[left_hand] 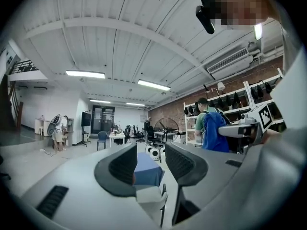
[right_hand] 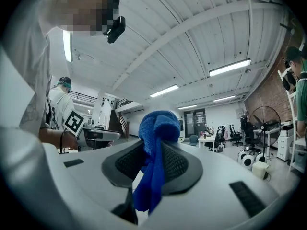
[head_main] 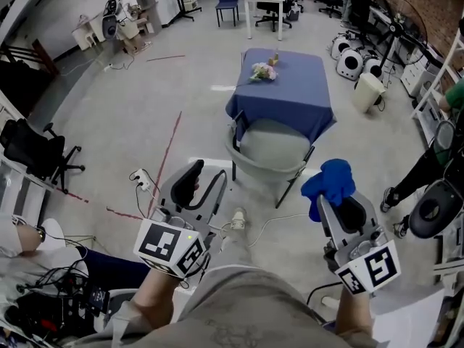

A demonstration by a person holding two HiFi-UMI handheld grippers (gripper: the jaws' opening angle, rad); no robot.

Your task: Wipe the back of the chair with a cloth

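Cloth at the ready: the right gripper (head_main: 332,200) clamps a bunched blue cloth (head_main: 330,181) while the left gripper (head_main: 204,180) stands wide and empty, both well short of the grey chair (head_main: 272,154) by the blue-draped bench (head_main: 297,96), its back apparently not yet wiped.

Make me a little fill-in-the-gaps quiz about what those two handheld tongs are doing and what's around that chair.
1. The right tongs are shut on a ___ cloth.
2. The left tongs stand ___, with nothing between them.
3. The flowers lie on the table, which stands right behind the grey ___.

Missing words: blue; open; chair.
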